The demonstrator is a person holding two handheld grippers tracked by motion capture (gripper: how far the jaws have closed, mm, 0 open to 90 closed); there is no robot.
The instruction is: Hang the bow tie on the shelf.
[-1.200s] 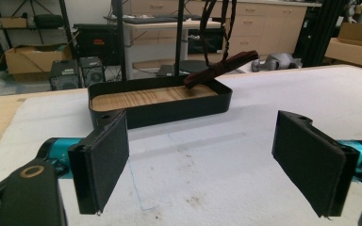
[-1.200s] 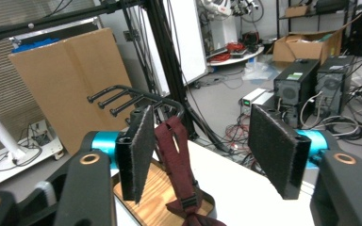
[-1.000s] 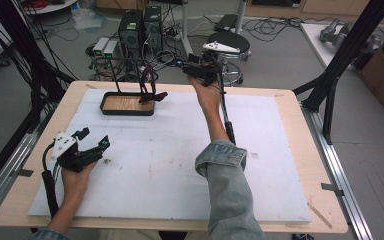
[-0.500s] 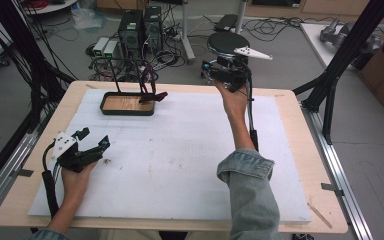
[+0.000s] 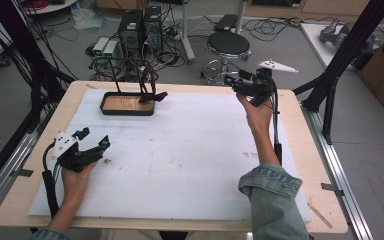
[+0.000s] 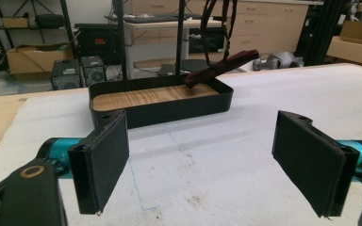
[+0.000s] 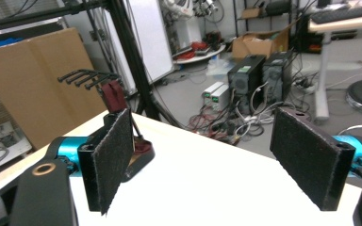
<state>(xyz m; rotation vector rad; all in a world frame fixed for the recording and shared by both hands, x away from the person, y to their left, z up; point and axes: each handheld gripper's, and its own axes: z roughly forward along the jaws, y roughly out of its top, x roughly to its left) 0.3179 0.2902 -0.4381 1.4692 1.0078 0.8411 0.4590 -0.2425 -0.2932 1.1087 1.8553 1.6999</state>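
Dark red strap (image 5: 150,92) hangs from the rack (image 5: 125,65), its end draped on the black tray (image 5: 111,110) rim at the table's far left. Right gripper (image 5: 235,82), jaws just opening wide and empty, sits far right, apparently clear after release. Left gripper (image 5: 94,138) rests near-left, jaws wide, empty, idle.

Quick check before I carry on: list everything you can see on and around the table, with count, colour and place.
Tray: one, black with a wooden floor, far left of the table.
Stand: one, black, rising from the tray, with pegs at the top.
Strap: one, dark red, hanging from the stand, its end resting on the tray's right rim.
Mat: one, white, covering most of the table.
Table: one, light wood.
Stool: one, black, on the floor beyond the table.
Computer towers: two, black, on the floor.
Left gripper: open, empty, near left on the mat.
Right gripper: empty, jaws just been opening, above the far right edge.
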